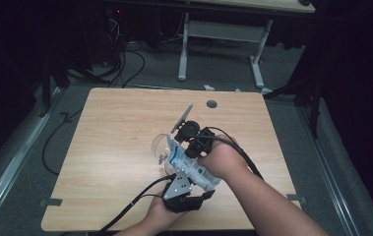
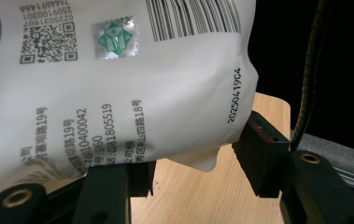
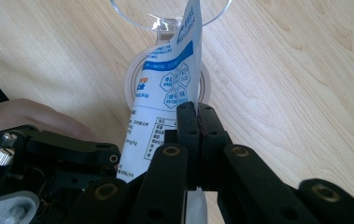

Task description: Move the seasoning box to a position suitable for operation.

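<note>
Right gripper view: right gripper (image 3: 197, 116) pinches the white pouch's (image 3: 165, 107) edge above the glass (image 3: 165, 21); left gripper (image 2: 198, 163) clamps the pouch's bottom.

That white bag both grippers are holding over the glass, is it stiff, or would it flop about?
Probably floppy: the white bag bulges and creases where the left gripper clamps it. Its top edge looks thin as film, pinched flat by the right gripper. It seems full, so likely heavyish and apt to sag above the glass.
</note>
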The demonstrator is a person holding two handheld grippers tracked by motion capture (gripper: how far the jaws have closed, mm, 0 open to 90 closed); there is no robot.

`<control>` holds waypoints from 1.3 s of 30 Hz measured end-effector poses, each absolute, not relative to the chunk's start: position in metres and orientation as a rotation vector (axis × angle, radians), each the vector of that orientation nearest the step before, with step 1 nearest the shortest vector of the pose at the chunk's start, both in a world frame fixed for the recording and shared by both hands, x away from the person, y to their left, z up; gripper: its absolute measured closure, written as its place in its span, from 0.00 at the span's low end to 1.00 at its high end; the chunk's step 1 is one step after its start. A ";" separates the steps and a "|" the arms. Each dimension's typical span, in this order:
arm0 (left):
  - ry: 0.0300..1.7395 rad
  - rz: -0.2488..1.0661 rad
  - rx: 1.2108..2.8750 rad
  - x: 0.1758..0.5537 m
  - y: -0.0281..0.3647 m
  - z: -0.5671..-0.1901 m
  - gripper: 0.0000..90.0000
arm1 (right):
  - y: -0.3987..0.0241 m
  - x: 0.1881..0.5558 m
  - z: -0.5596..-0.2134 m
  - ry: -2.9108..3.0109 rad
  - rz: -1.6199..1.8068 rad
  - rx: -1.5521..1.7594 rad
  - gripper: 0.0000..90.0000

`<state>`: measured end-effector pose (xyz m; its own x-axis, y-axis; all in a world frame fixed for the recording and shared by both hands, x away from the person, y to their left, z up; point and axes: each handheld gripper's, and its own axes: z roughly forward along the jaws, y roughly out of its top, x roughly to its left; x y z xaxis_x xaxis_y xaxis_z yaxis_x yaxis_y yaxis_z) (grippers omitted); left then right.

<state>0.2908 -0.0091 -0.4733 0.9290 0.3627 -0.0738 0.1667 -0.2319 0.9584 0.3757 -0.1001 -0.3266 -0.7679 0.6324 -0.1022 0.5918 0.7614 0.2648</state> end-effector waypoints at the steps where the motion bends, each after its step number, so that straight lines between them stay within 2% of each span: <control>1: 0.394 0.189 1.811 0.291 -0.009 -0.473 0.58 | -0.100 0.376 -0.327 2.773 0.323 0.969 1.00; 39: 0.393 0.135 1.790 0.297 -0.014 -0.471 0.58 | -0.108 0.381 -0.326 2.756 0.330 1.028 1.00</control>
